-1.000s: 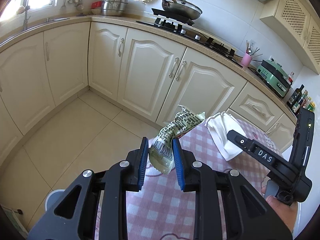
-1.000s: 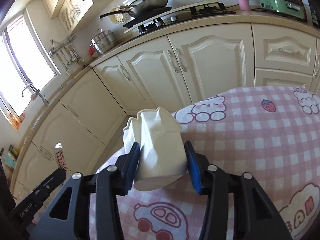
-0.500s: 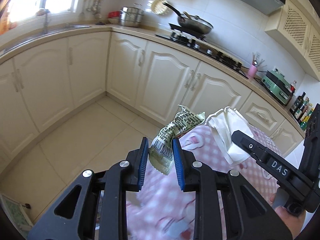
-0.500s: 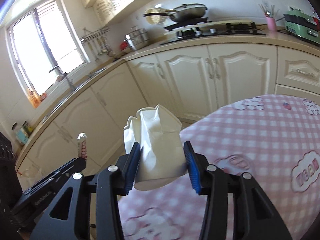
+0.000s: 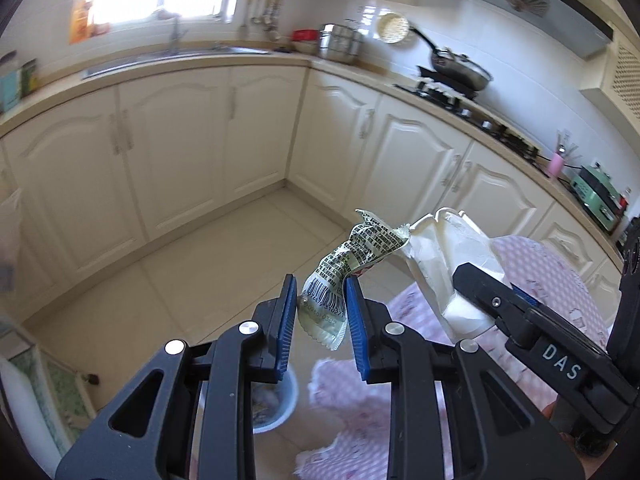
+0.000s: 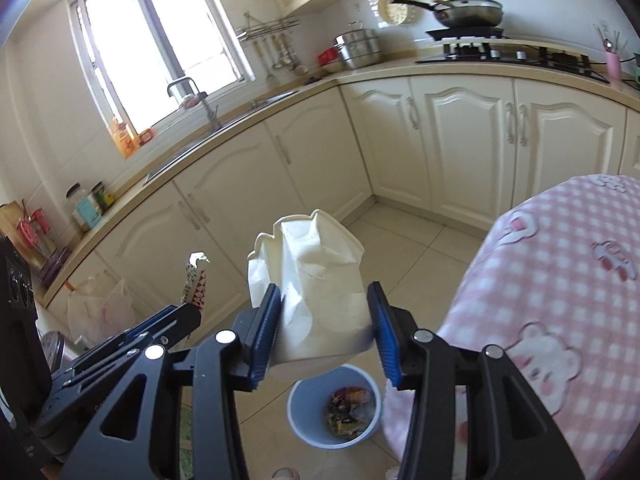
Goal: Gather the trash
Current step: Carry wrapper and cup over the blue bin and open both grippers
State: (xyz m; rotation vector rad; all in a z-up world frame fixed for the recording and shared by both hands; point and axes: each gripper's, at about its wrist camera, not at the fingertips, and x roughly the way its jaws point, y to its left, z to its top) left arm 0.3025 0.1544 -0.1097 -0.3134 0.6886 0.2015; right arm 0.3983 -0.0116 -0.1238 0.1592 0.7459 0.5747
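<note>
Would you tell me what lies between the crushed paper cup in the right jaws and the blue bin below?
Nothing: in the right wrist view only bare floor tile separates the paper cup from the bin.

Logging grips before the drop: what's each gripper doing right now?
Left gripper: closed on a wrapper.
Right gripper: closed on a paper cup.

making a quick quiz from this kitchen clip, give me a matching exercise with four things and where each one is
Things:
1. crumpled wrapper
2. crushed paper cup
3. blue bin
4. frying pan

Places:
A. on the stove
B. on the floor beside the pink checked table
C. between the right gripper's fingers
D. between the left gripper's fingers

Pairs: 1-D, 2-C, 3-B, 4-A
</note>
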